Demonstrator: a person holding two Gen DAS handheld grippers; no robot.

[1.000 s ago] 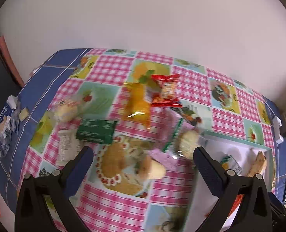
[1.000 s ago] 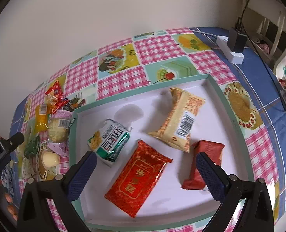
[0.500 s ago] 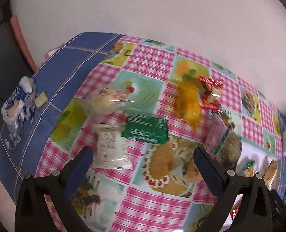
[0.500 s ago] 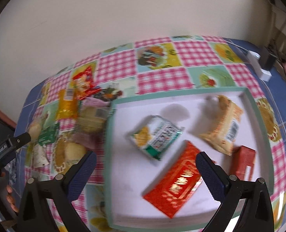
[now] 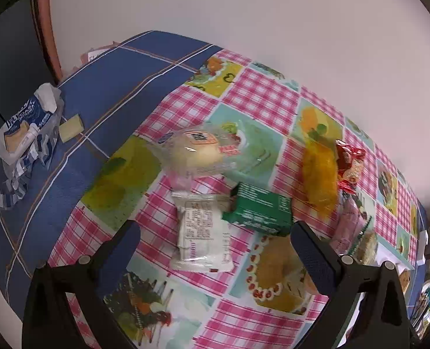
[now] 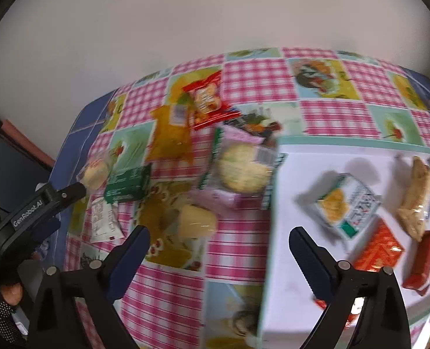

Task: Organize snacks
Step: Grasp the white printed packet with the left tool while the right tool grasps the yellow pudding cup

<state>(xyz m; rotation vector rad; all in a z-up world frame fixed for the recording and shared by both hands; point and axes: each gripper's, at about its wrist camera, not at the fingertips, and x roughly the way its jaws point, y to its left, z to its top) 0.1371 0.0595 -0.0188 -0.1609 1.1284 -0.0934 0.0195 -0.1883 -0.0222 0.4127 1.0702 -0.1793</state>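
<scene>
Loose snacks lie on the checked tablecloth. My left gripper [image 5: 215, 241] is open and empty, above a white packet [image 5: 202, 240], with a green packet [image 5: 260, 210] and a clear-wrapped bun [image 5: 196, 152] just beyond. An orange packet [image 5: 321, 179] and a red packet [image 5: 348, 164] lie further right. My right gripper [image 6: 218, 247] is open and empty over the cloth, near a yellow cake [image 6: 196, 222] and a round biscuit pack [image 6: 242, 168]. The white tray [image 6: 284, 261] holds several packets, among them a green-and-white one [image 6: 347, 203].
A blue-and-white wrapper [image 5: 26, 133] and a small pale block [image 5: 71, 128] lie on the blue cloth at the left. The wall runs behind the table. The left gripper's body [image 6: 34, 209] and a gloved hand show at the left of the right wrist view.
Both grippers have swung left. The left one now faces the white packet and bun instead of the tray corner. The right one has moved from over the tray to the loose snacks beside it.
</scene>
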